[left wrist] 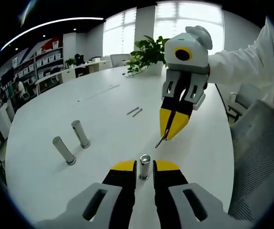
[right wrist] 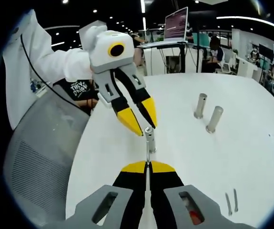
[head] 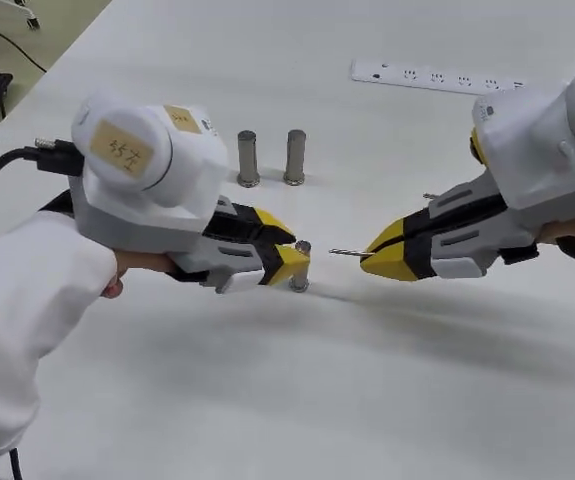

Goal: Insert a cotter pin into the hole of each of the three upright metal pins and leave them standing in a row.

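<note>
Left gripper (head: 297, 252): jaws clamped on the upright metal pin (head: 300, 282). Right gripper (head: 366, 258): jaws fully closed on a cotter pin (head: 345, 253), tip near that metal pin.

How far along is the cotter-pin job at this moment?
Done: nothing pinned yet. In hand: left gripper holds the near metal pin, right gripper points a cotter pin at it, not yet inserted. Left: that insertion, plus two rear pins; two spare cotter pins lie nearby.
</note>
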### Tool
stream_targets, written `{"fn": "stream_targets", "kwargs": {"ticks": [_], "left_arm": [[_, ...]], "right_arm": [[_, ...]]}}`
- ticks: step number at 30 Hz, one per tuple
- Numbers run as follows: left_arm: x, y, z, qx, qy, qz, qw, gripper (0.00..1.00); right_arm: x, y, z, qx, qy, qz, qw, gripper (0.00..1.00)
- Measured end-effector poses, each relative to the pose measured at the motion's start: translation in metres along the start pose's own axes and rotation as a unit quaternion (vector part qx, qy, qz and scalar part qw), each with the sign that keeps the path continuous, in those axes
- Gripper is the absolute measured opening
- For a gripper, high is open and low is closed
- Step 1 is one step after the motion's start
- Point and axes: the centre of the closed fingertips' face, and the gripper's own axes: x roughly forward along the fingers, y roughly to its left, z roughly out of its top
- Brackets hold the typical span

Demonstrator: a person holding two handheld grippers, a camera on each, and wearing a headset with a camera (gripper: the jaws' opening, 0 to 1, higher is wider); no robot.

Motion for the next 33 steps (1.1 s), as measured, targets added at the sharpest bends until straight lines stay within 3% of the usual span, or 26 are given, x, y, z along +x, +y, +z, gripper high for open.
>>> {"fn": "stream_targets", "kwargs": {"ticks": [15,33], "left_arm": [[0.004,-0.002,0.002,-0.006,-0.003,-0.021,0.9998,0.06],[0.003,-0.002,0.000,-0.013,-0.002,-0.021,0.9997,0.06]], "right_arm": [[0.009,-0.004,0.003,-0.002,0.005,0.012,0.9999,0.00],[0.022,-0.006,0.007,-0.010,0.010,0.021,0.9997,0.00]]}}
